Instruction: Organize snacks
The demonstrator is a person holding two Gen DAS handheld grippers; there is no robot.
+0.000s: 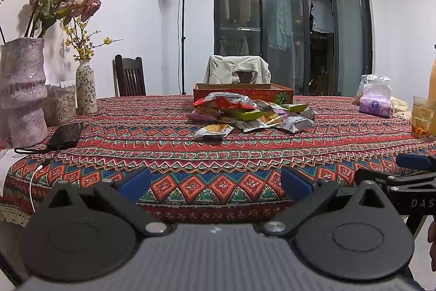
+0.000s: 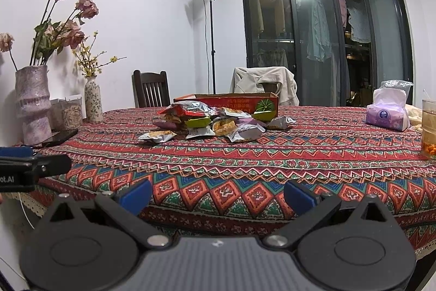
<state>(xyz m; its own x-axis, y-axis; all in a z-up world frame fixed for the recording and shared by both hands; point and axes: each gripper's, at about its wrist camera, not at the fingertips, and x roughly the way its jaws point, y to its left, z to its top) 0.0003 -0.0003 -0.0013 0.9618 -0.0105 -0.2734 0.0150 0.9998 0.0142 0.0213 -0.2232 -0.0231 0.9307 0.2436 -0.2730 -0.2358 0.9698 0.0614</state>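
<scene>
A pile of several snack packets [image 1: 245, 113] lies mid-table on the patterned cloth, also in the right wrist view [image 2: 207, 123]. Behind it stands a shallow red cardboard box [image 1: 242, 92] with a green fruit print; it shows in the right wrist view [image 2: 231, 101] too. My left gripper [image 1: 216, 184] is open and empty, held at the table's near edge, well short of the pile. My right gripper [image 2: 218, 195] is open and empty, also at the near edge. The right gripper shows at the right of the left wrist view [image 1: 411, 176]; the left gripper shows at the left of the right wrist view [image 2: 30, 168].
Two vases with flowers [image 1: 23, 89] [image 1: 85, 89], a container [image 1: 61, 102] and a black phone with cable [image 1: 66, 135] stand at the table's left. A tissue pack [image 2: 387, 115] and a glass [image 2: 429, 132] stand at the right. Chairs [image 2: 151, 89] are behind the table.
</scene>
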